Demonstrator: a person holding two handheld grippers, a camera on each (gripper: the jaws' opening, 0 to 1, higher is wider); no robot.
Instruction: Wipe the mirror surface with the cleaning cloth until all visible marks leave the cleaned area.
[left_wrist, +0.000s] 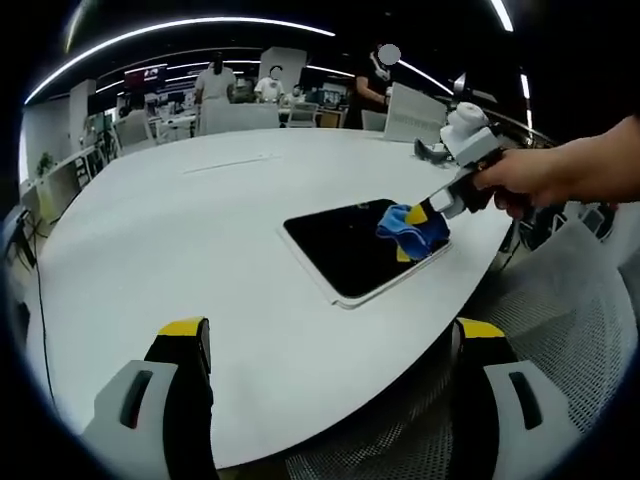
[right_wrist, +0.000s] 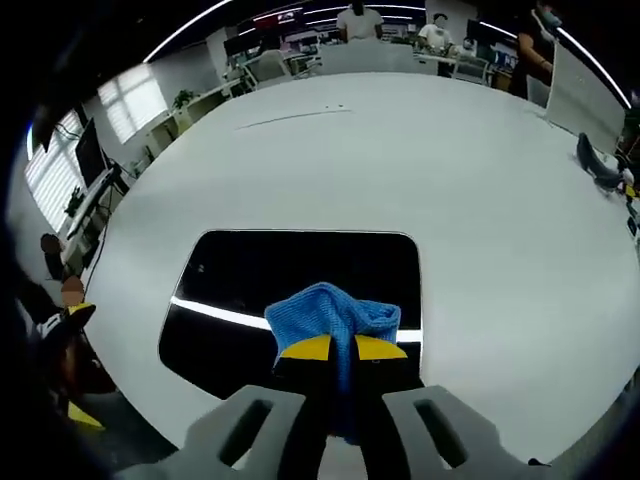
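the blue cleaning cloth (right_wrist: 335, 318) is clamped between the closed yellow-tipped jaws of the right gripper (right_wrist: 335, 350) and pressed onto the mirror (right_wrist: 250, 275), at the edge nearest that gripper, so the uncleaned glass is judged to lie ahead of the fingertips and out to both sides along the mirror's long axis, which runs across the right gripper view. the left gripper (left_wrist: 330, 345) is held released, its jaws spread wide and grasping nothing, well apart from the mirror (left_wrist: 335, 250) over the near part of the white table (left_wrist: 180, 230). the right hand (left_wrist: 545, 175) is seen as much the nearer, with no marks discernible on the dark glass from here.
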